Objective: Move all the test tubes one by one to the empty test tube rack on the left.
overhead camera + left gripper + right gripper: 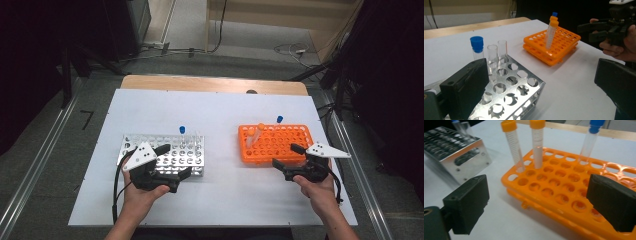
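Matte white worktop (225, 195), shiny perforated metal rack (185, 155), orange plastic grid rack (275, 142), capped clear tubes (512, 145), both black grippers' jaws wide, empty: left gripper (172, 162), right gripper (287, 156).

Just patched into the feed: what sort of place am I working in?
Probably a lab-style test bench: an orange tube rack with capped tubes, a metal tube rack, and a white table.

Grey carpet floor (240, 60) all around, cables (292, 49) lying loose on it, a pale wood wall (280, 15) behind, dark gear (45, 60) crowding both sides.
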### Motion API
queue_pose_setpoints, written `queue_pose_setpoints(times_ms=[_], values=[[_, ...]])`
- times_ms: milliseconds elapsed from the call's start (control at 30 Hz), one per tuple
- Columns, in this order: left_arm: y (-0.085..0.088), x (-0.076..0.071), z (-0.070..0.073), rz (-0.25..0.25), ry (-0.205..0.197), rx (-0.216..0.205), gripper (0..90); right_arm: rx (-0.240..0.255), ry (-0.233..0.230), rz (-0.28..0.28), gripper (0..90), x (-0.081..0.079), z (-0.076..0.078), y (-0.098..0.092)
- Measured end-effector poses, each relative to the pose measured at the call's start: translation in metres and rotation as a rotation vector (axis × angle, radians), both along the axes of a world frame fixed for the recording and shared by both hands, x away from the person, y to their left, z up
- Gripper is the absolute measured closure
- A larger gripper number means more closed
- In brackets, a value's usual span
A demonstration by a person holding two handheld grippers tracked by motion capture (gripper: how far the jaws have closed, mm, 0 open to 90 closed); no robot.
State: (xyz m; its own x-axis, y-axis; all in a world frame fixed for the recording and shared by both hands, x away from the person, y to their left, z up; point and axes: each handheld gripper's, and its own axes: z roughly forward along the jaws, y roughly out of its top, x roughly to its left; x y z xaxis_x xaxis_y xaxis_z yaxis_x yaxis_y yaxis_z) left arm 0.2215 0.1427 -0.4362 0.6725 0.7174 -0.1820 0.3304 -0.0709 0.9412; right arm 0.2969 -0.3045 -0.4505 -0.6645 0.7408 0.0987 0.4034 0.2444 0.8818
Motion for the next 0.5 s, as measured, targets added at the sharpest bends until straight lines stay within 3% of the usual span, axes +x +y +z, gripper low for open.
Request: queue_pose_setpoints(times_ms=[200, 367, 500], values=[[0.0, -0.001, -0.003, 0.003, 0.005, -0.001, 0.0, -0.018, -0.02, -0.125, 18.0, 0.017, 0.002, 0.003], [-0.002, -0.002, -0.006, -0.008, 0.01, 0.003, 0.0, 0.016, -0.009, -0.167, 25.2, 0.034, -0.002, 0.003], [-0.003, -0.001, -0.007, -0.012, 0.017, -0.004, 0.0, -0.008, 0.014, -0.198, 29.4, 0.047, -0.009, 0.009]])
